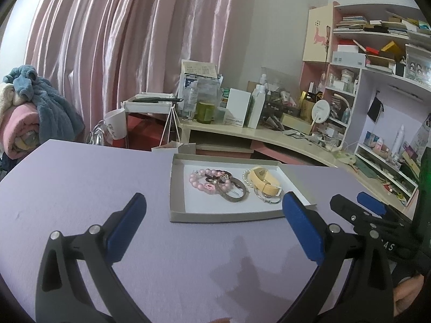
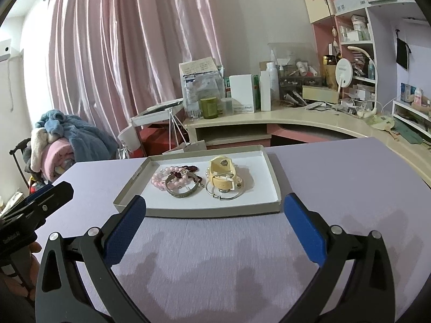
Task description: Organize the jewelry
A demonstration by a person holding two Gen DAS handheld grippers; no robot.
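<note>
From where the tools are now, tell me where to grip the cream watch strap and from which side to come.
Grip the cream watch strap across its raised top loop, coming down from above with the right tool. It stands curled on the white tray, arching higher than the thin wire bangle under it, so a low side approach would likely snag the bangle or tray wall.

We see soft, even daylight glowing through the pink curtain, with sheen on its folds. Faint blurry shadows fall on the bench near the lens. Strong fisheye bending, dark vignette corners. Slight softness and motion smear in the right wrist foreground.
</note>
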